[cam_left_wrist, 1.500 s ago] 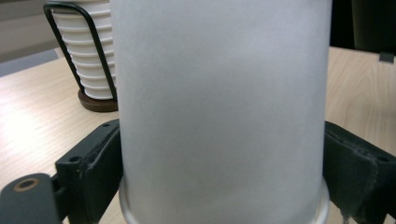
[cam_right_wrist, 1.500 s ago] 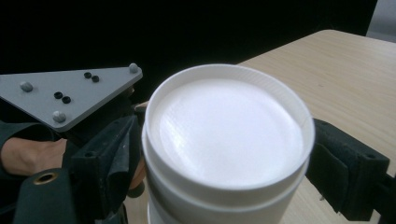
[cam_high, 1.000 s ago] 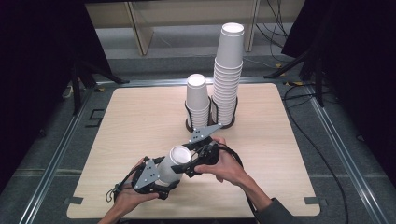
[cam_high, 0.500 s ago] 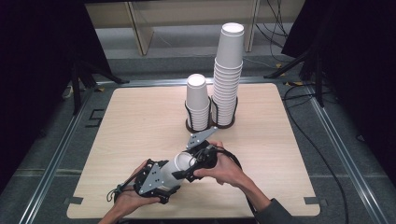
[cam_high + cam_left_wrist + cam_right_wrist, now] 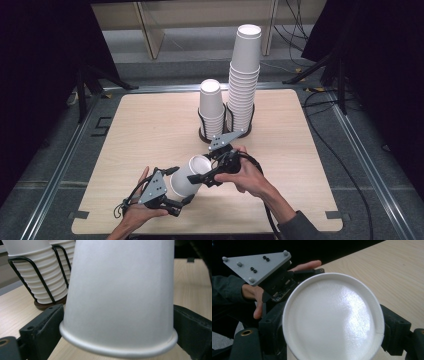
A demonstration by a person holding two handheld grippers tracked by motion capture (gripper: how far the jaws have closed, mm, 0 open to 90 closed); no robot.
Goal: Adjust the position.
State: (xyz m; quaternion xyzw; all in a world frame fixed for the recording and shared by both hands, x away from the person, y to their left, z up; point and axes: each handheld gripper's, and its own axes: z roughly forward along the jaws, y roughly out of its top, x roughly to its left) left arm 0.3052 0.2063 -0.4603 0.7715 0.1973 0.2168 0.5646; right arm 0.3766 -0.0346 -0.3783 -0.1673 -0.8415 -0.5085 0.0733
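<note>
A white paper cup (image 5: 186,179) lies tilted between my two grippers, just above the table's front middle. My left gripper (image 5: 179,187) is shut on it from the lower left. In the left gripper view the cup (image 5: 120,297) has its rolled rim nearest the camera and a black jaw pressed to each side. My right gripper (image 5: 198,169) comes in from the right and is shut on the cup's other end. In the right gripper view the cup's round base (image 5: 334,320) faces the camera between the jaws, with the left gripper's grey plate (image 5: 257,265) beyond it.
A black wire holder (image 5: 227,132) at the table's (image 5: 150,125) back middle carries a short stack of white cups (image 5: 211,110) and a tall stack (image 5: 245,75). The short stack (image 5: 37,277) is also in the left gripper view. Cables run along the floor at the right.
The cup has tipped further onto its side and sunk slightly toward the front edge. The right gripper has closed in around its upper end. The left hand has barely moved.
</note>
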